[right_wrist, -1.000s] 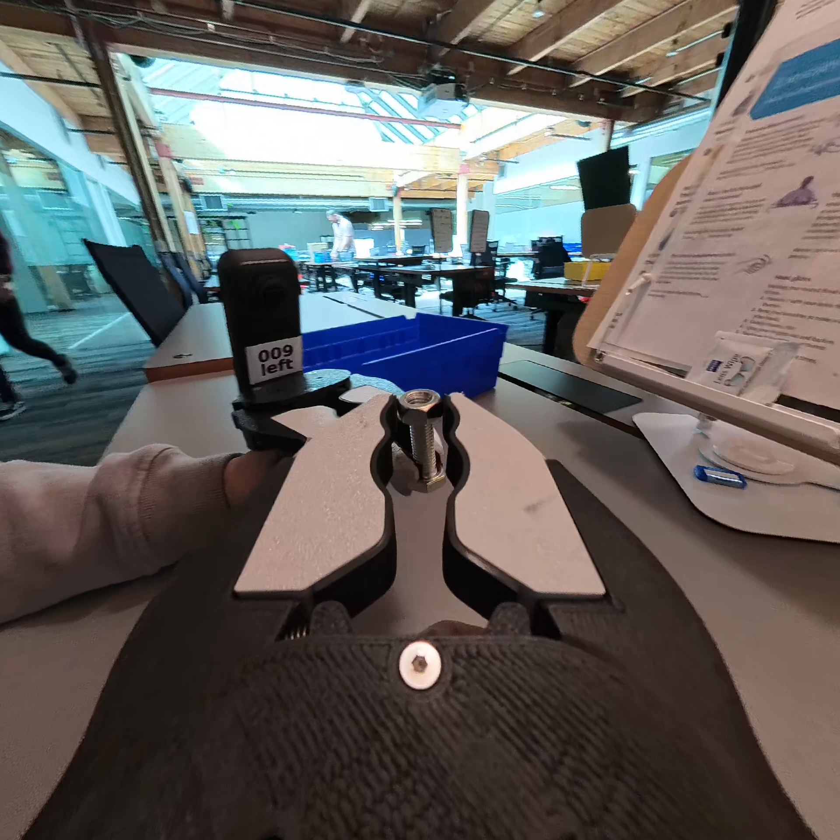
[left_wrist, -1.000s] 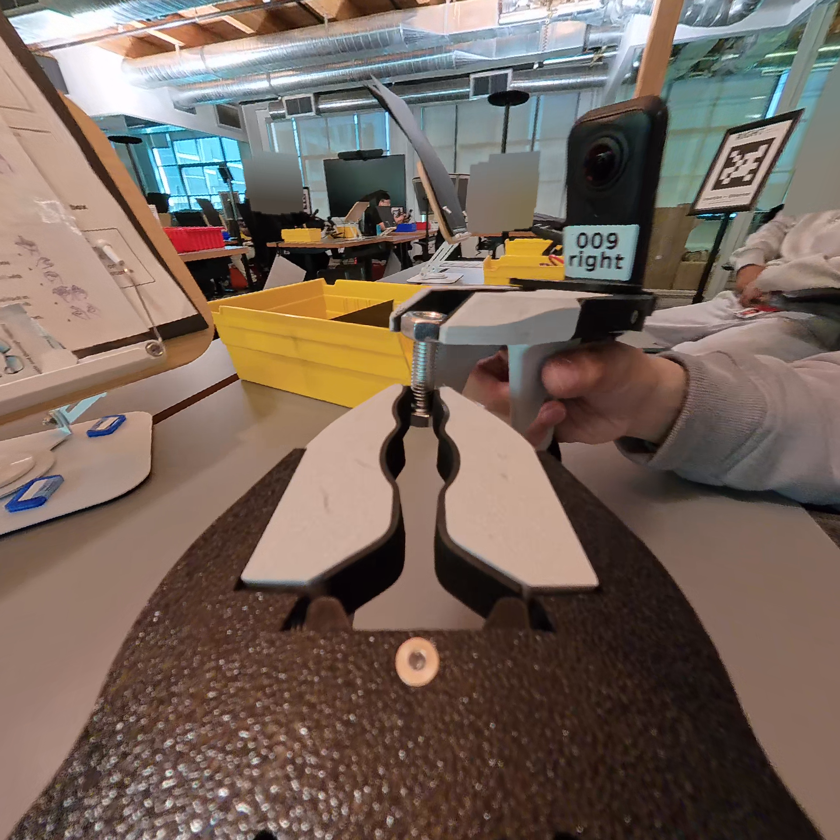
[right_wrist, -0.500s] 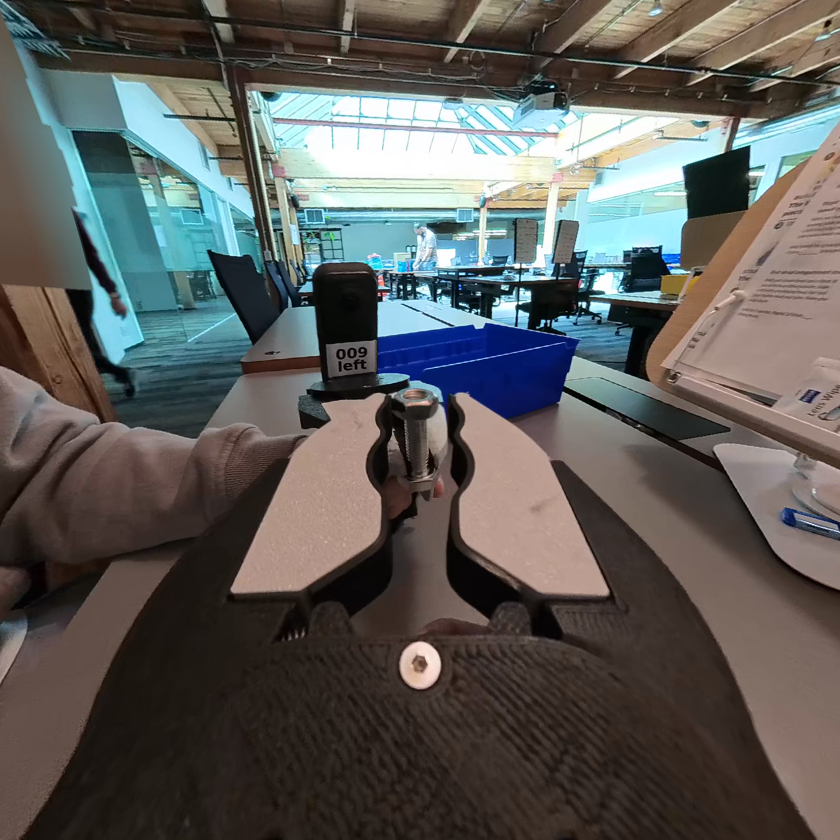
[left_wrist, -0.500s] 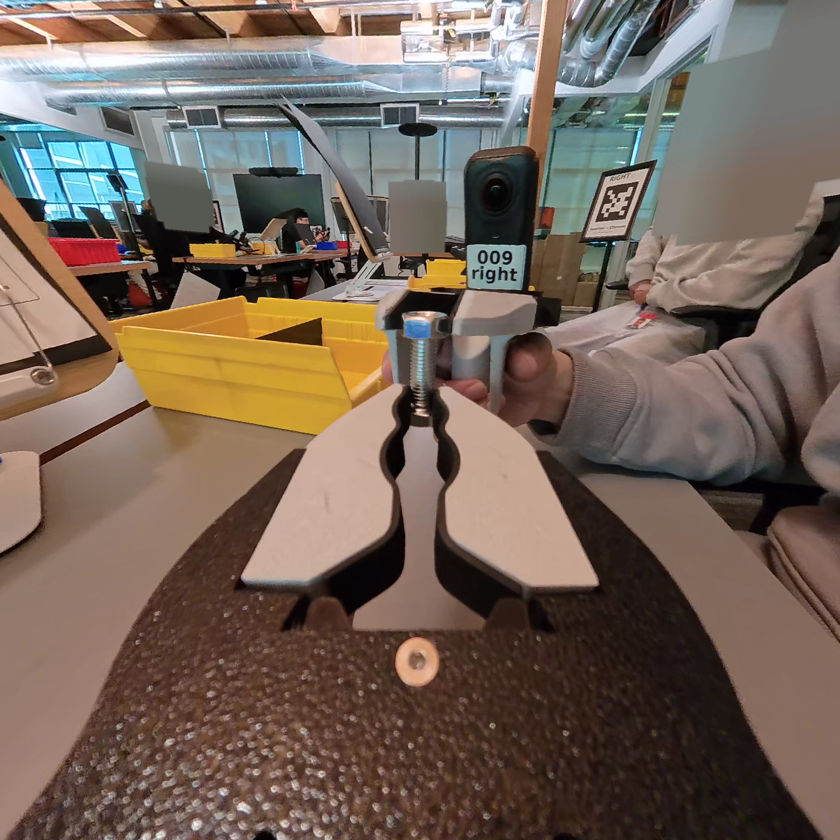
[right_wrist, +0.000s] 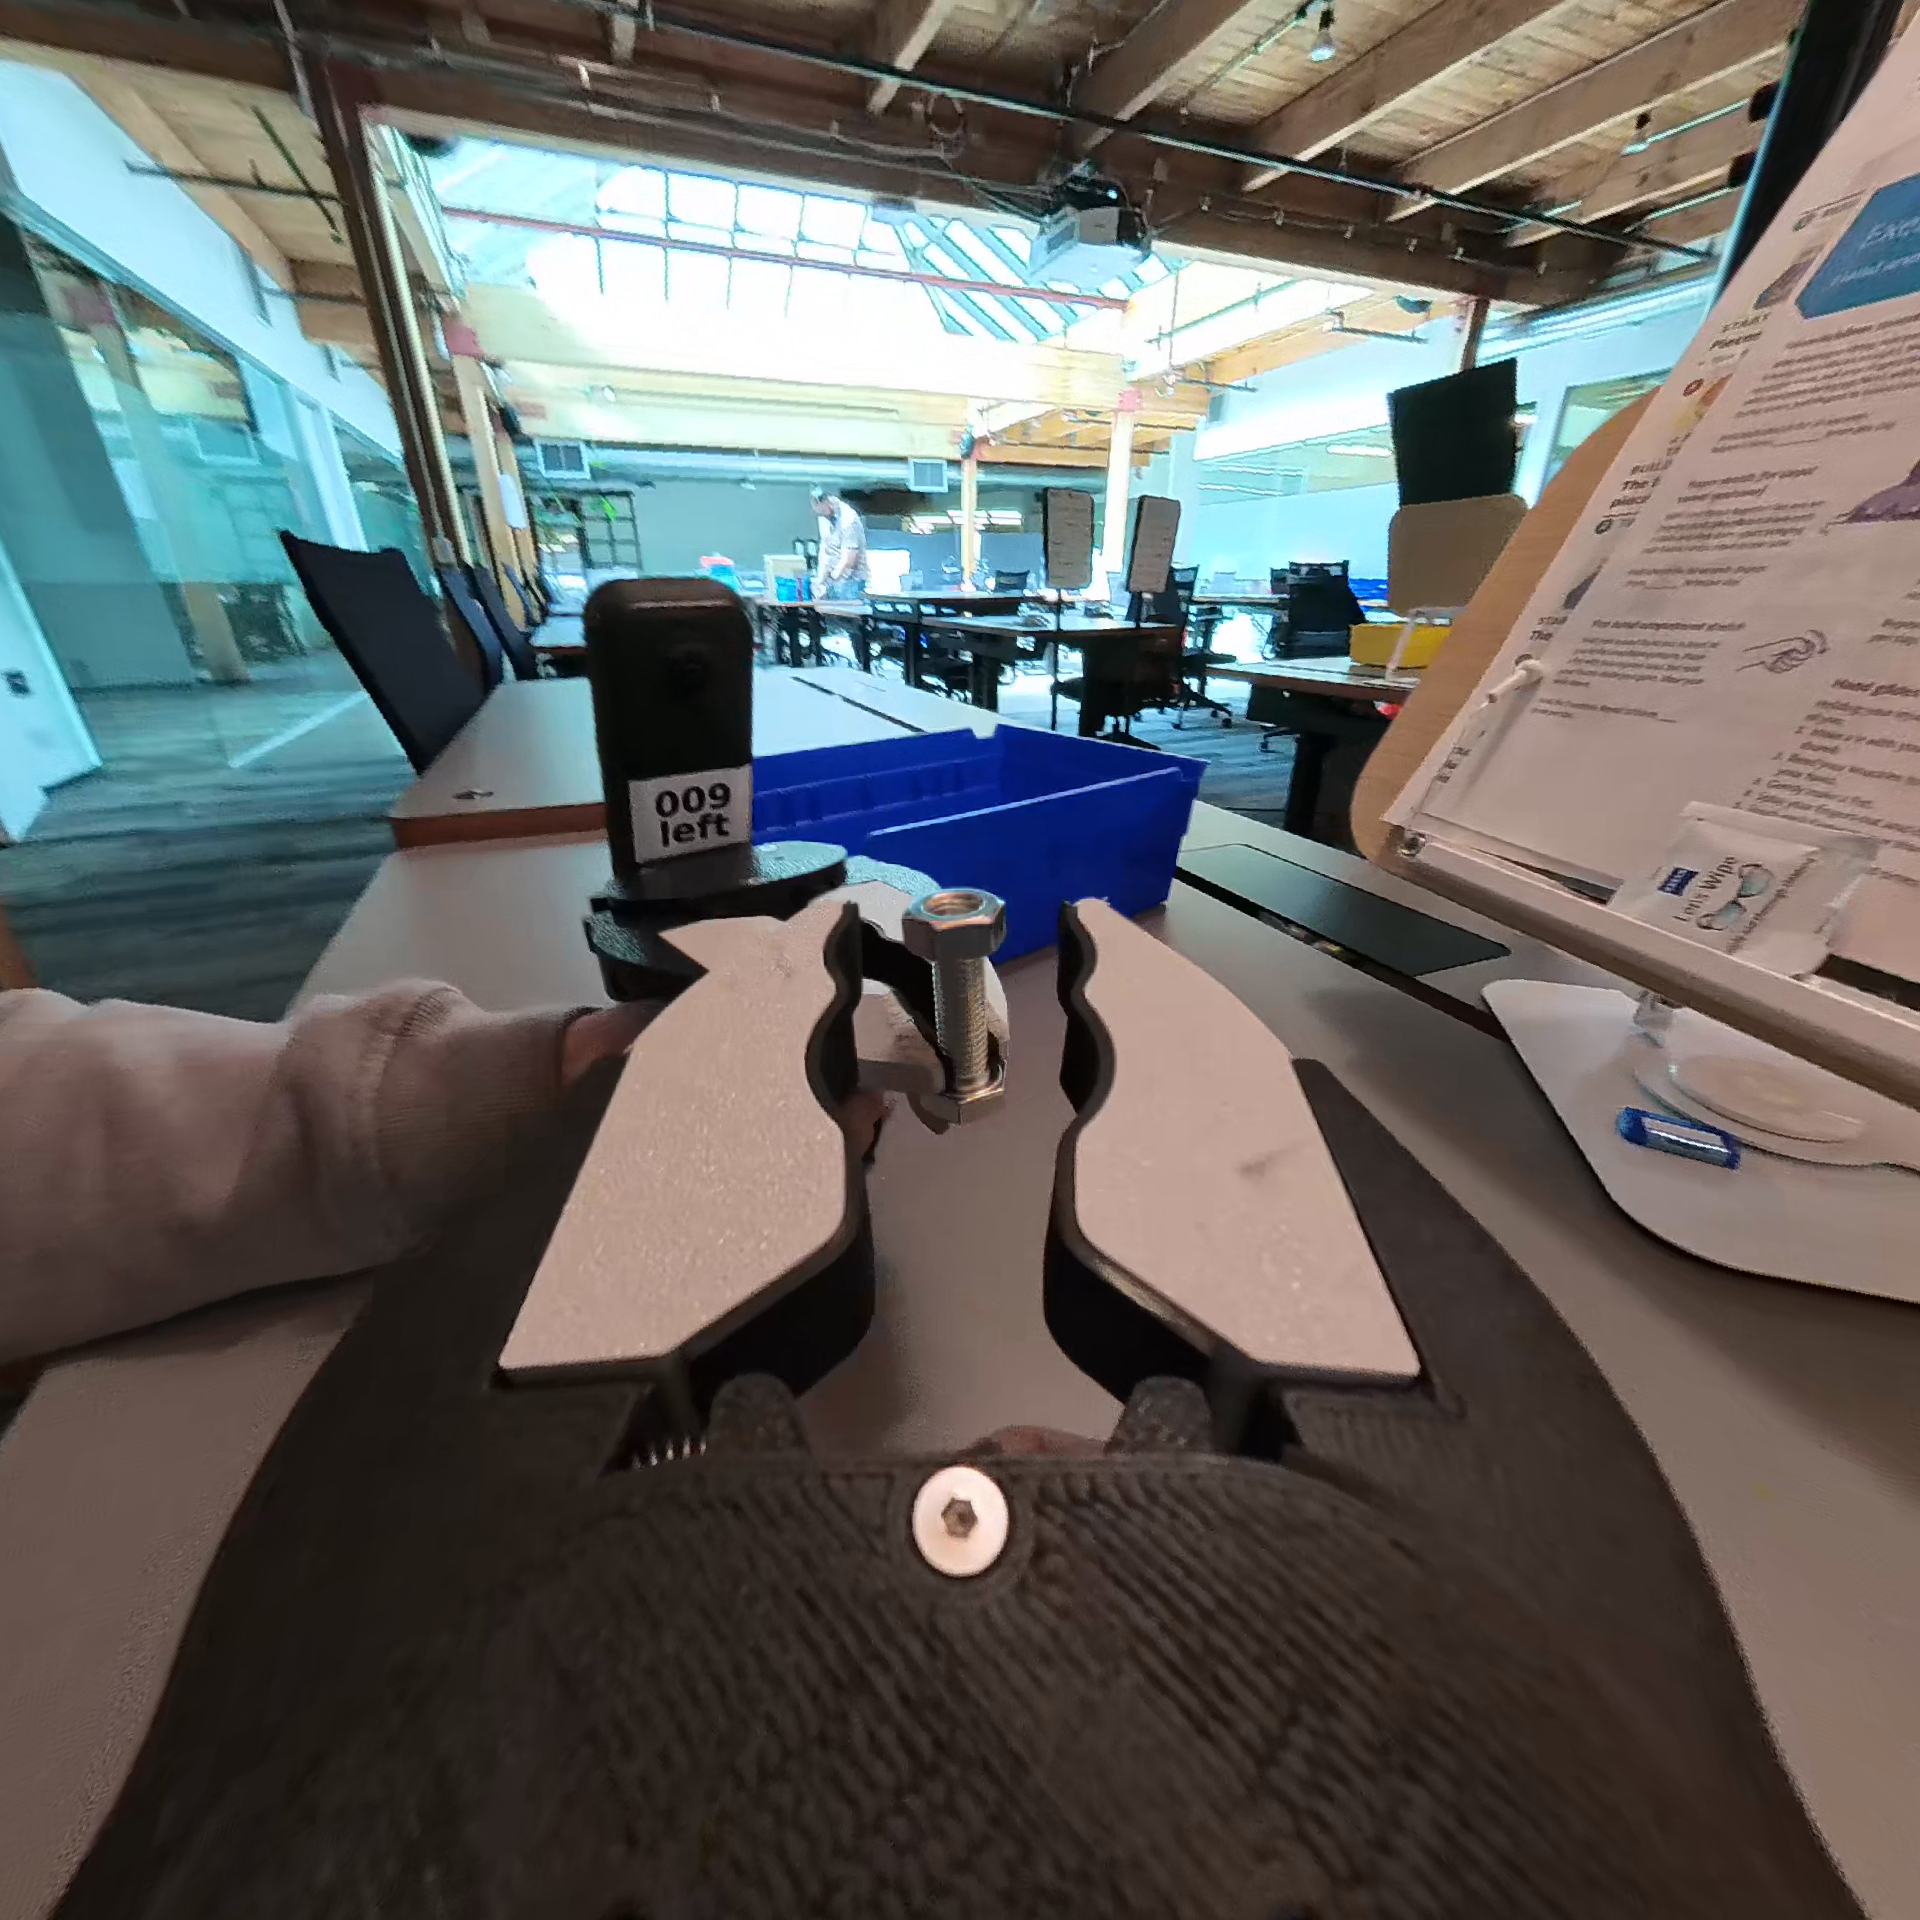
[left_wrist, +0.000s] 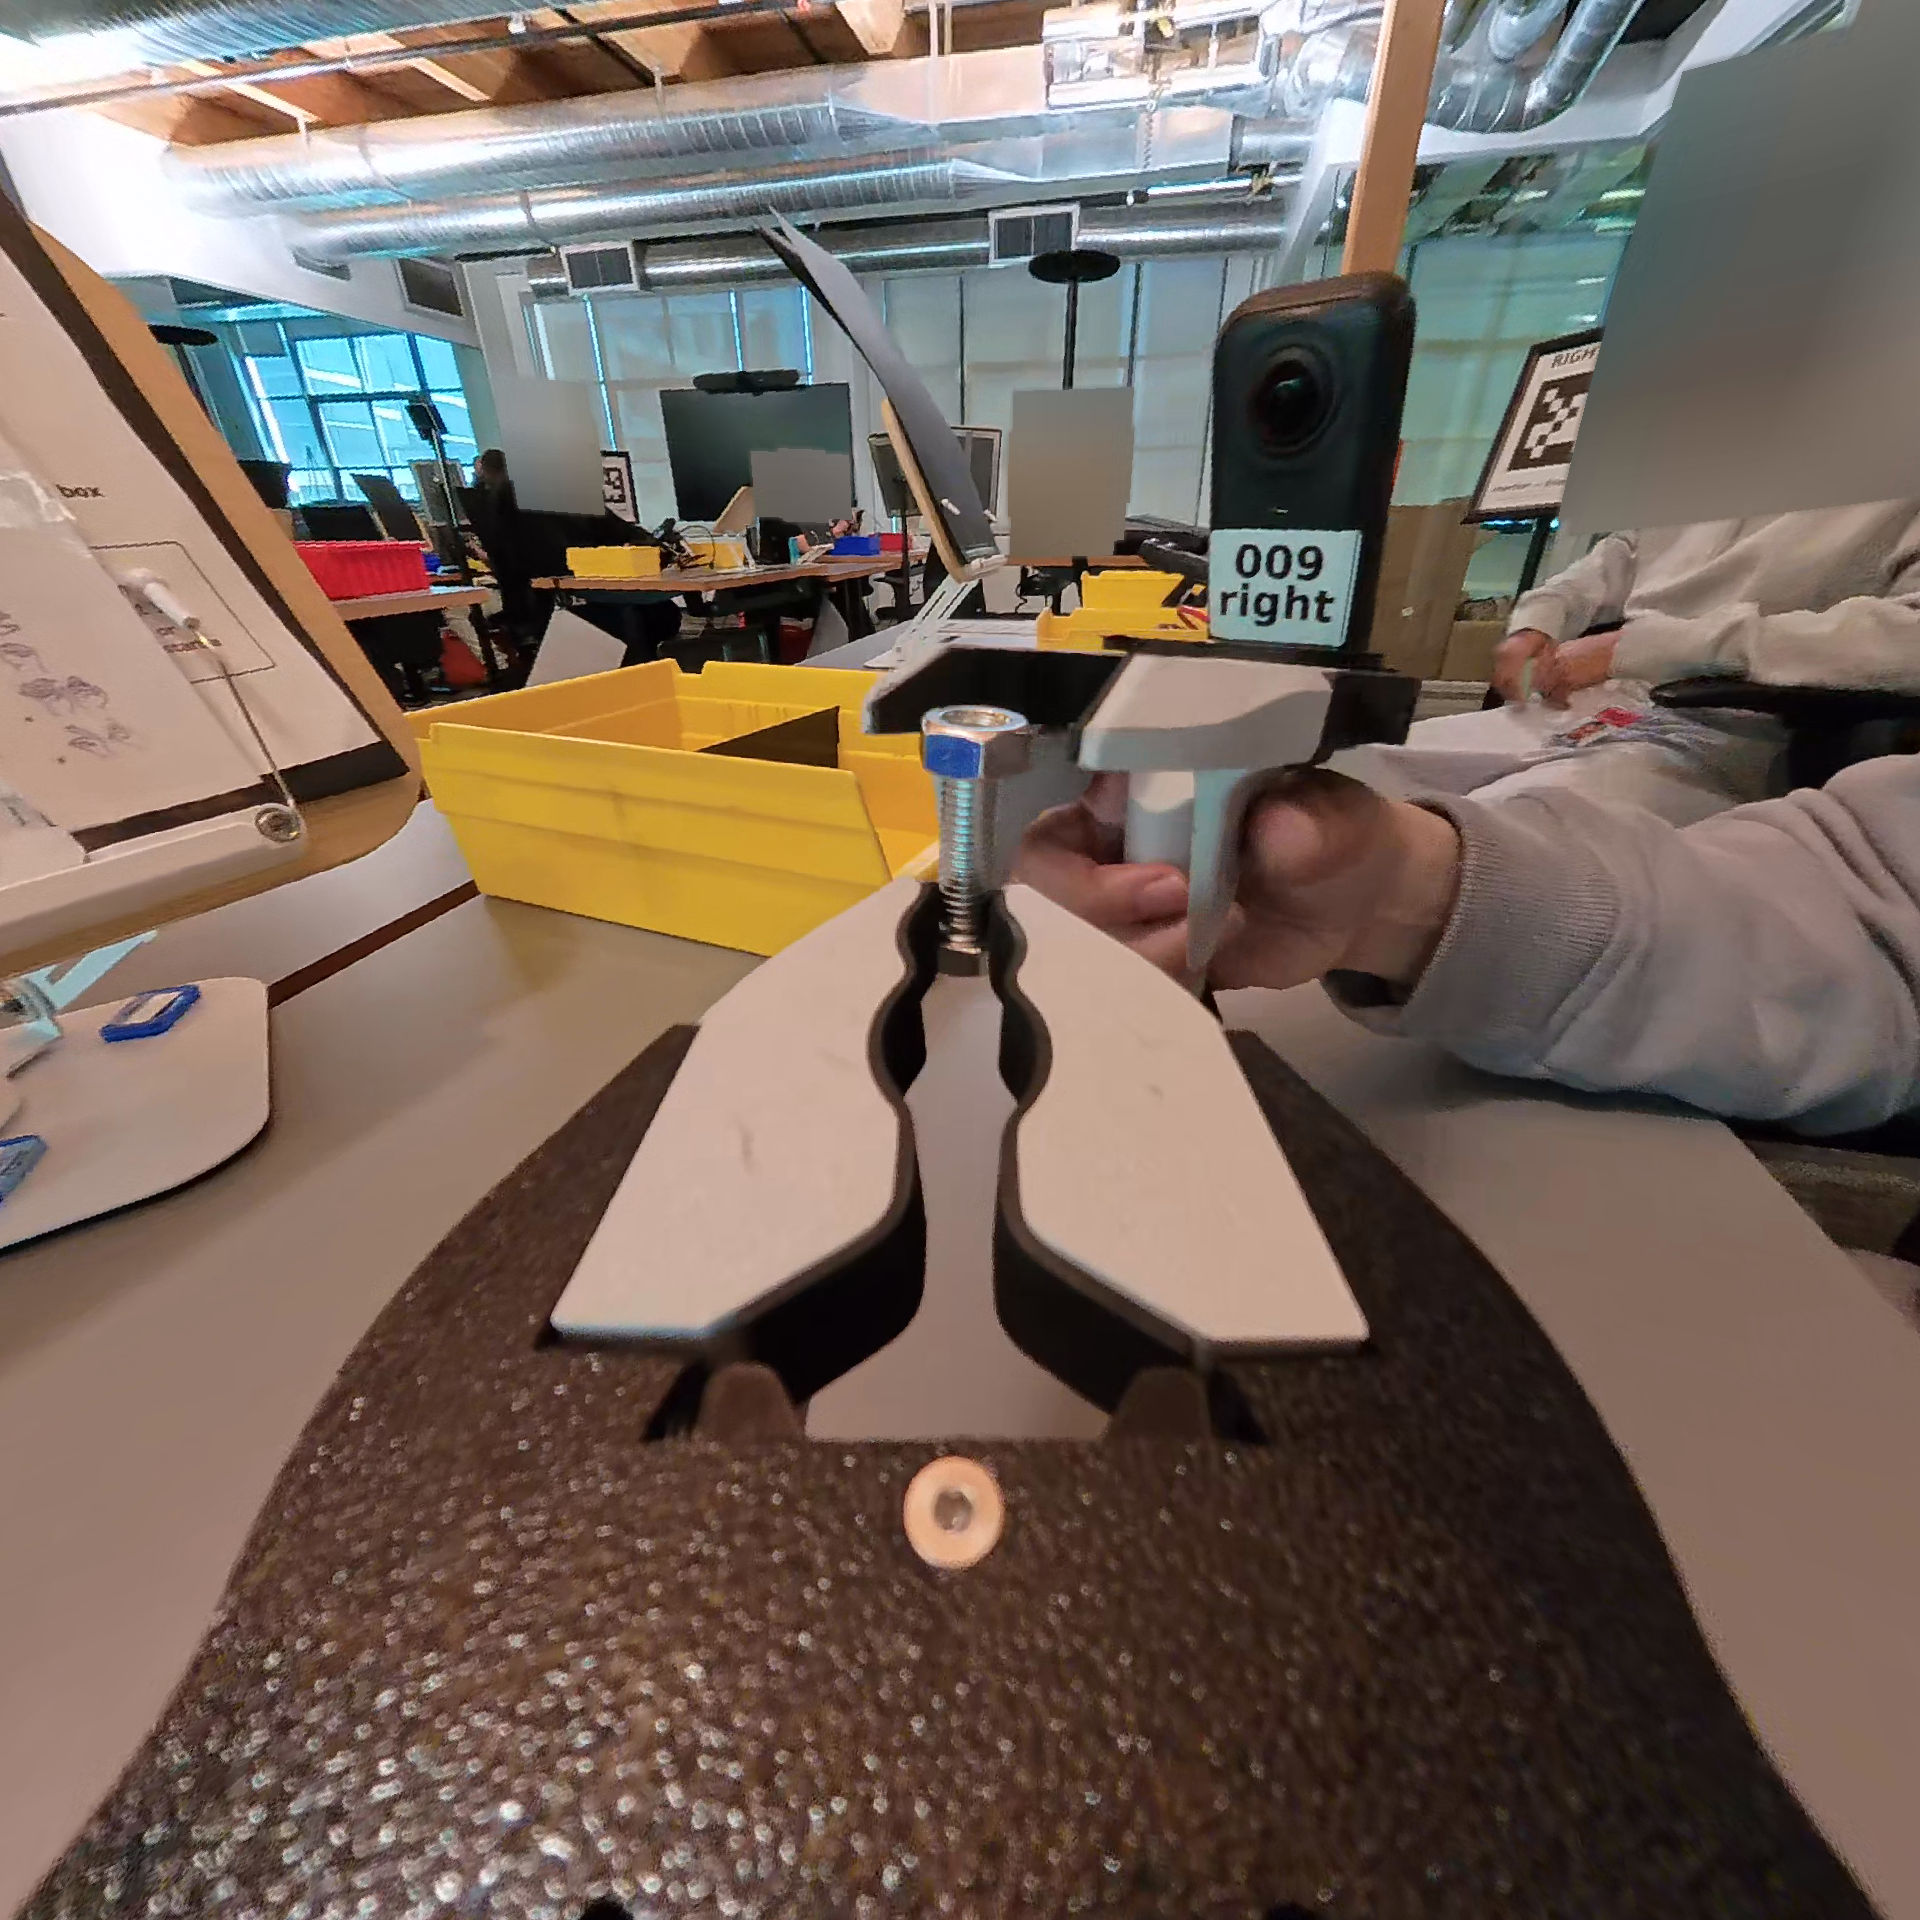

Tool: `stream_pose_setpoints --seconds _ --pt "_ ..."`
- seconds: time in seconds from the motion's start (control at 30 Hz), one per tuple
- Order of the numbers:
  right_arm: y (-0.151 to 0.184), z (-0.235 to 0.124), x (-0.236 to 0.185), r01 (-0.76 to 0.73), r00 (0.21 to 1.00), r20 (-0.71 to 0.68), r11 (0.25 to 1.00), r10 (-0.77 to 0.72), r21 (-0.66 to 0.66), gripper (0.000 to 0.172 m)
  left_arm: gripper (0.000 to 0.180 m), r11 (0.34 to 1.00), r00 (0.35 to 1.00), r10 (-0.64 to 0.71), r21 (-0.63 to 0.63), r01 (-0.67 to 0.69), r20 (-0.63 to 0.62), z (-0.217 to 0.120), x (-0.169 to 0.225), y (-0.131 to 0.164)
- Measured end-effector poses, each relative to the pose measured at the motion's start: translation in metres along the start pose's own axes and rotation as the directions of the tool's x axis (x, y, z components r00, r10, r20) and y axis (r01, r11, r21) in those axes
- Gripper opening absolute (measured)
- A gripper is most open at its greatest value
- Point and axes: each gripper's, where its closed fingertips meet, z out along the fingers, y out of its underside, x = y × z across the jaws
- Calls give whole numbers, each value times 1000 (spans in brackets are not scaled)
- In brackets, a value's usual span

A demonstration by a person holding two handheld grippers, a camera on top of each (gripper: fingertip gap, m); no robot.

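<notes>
Left gripper [left_wrist: 961, 940] is nearly closed, its pads pinching the lower end of a silver bolt [left_wrist: 964, 831] that stands upright, threaded shaft up. A hex nut [left_wrist: 975, 740] sits at the bolt's top, w/ a blue patch on one face. The grip looks the same as a sec ago.

Right gripper [right_wrist: 961, 987] is wide open. A sec ago its fingers sat close around the nut; now the fingers [right_wrist: 769, 997] stand apart on both sides of nut and bolt, w/ a clear gap each side. Both views have also swung since then, so the background has shifted.

Outward from the tools: a hand [left_wrist: 1278, 894] in a grey sleeve [left_wrist: 1662, 935] holds the right gripper's handle. A yellow bin [left_wrist: 644, 790] is behind the bolt in the left wrist view, a blue bin [right_wrist: 997, 821] behind it in the right wrist view. All rest on a grey table [left_wrist: 208, 1455]. A document stand [right_wrist: 1662, 727] w/ printed sheets is beside them.

Hard to see: the bolt's lowest end is tucked between the left pads. The right gripper's fingertips are partly hidden behind the bolt in the left view. The stand and sleeve are cut off at the edges. Grey blur patches cover parts of the background.
</notes>
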Motion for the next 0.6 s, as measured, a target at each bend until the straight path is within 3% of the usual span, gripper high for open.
stream_pose_setpoints --seconds 0.1,0.17,0.47,0.53,0.6 --pt "6 2 0 41 999 -24 999 -42 -36 32 8 1000 1000 2 0 -2 0 1 1 0" --pt "5 3 0 42 999 -33 999 -43 -29 19 8 1000 1000 11 -8 -11 7 1 0 1" --pt "-14 -9 6 39 999 -8 998 -39 48 18 8 1000 1000 4 5 -4 4 -2 -1 -1" --pt "-28 -21 22 75 995 -75 995 -70 68 18 8 1000 1000 9 -4 -9 6 -2 -1 0" --pt "-41 -46 64 125 955 -271 992 -119 5 18 8 1000 1000 14 -10 -14 8 -2 -1 0"
